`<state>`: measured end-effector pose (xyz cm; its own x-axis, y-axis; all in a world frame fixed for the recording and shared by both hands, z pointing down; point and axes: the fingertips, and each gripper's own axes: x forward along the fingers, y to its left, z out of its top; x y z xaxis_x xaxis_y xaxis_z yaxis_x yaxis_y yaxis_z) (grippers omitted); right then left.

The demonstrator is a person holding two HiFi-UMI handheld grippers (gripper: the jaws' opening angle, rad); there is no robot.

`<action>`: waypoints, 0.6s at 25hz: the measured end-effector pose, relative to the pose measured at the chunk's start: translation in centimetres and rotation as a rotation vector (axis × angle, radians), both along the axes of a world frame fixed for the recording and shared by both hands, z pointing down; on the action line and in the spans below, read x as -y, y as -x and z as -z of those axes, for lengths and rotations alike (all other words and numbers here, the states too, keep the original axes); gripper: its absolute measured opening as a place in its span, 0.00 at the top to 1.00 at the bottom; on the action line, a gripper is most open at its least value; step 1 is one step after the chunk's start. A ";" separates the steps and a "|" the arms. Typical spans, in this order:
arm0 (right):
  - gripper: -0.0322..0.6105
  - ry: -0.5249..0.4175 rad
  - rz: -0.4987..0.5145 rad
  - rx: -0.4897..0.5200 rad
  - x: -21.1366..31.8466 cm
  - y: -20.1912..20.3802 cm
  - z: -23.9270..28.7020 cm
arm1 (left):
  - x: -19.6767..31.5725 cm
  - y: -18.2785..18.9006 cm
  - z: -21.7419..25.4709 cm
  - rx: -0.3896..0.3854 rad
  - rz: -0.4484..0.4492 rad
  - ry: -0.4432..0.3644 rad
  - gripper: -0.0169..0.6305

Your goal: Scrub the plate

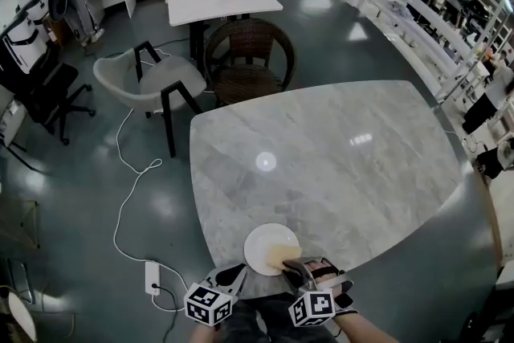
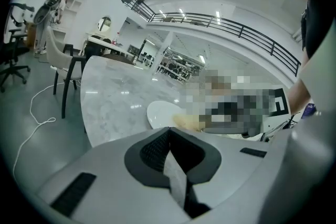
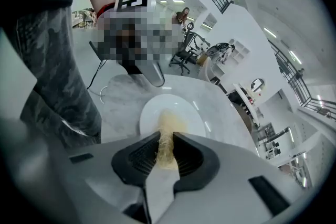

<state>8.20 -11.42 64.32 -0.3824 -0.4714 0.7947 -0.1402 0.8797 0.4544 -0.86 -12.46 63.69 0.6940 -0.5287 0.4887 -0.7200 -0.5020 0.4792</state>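
Observation:
A white plate [image 1: 261, 247] lies at the near edge of the marble table [image 1: 337, 157]. On its right half rests a yellowish fibrous scrubber [image 1: 281, 255], and my right gripper [image 1: 302, 267] is shut on it. In the right gripper view the scrubber [image 3: 169, 123] sticks out from between the jaws onto the plate [image 3: 184, 107]. My left gripper [image 1: 233, 279] sits just off the plate's near left rim, jaws shut with nothing between them. From the left gripper view the plate [image 2: 160, 112] lies ahead of the left gripper [image 2: 169, 131], apart from it.
A wicker chair [image 1: 249, 60] and a grey chair [image 1: 148, 80] stand at the table's far left side. A white cable [image 1: 128, 197] and power strip [image 1: 152, 277] lie on the floor at left. A white table [image 1: 221, 0] with a bottle stands farther back.

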 end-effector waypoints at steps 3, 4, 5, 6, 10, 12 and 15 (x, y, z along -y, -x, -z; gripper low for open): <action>0.83 0.034 -0.010 0.035 -1.3 0.8 0.0 | -0.1 0.0 0.0 -0.004 0.002 0.001 0.96; 0.83 0.040 -0.007 0.042 -1.6 1.1 0.1 | -0.1 0.0 0.0 -0.007 0.004 0.001 0.96; 0.83 0.045 -0.002 0.049 -1.9 1.4 0.1 | -0.1 0.0 0.0 -0.010 0.007 0.002 0.96; 0.83 0.050 0.004 0.056 -2.1 1.8 0.2 | 0.0 0.1 0.0 -0.013 0.010 0.002 0.96; 0.83 0.075 0.030 0.091 -3.0 3.3 0.5 | 0.0 0.1 0.2 -0.023 0.019 0.002 0.96; 0.83 0.088 0.034 0.111 -2.8 4.0 0.6 | 0.0 0.2 0.3 -0.027 0.022 0.001 0.96; 0.83 0.092 0.052 0.126 -2.3 4.9 0.6 | 0.0 0.6 0.2 -0.016 0.036 -0.009 0.96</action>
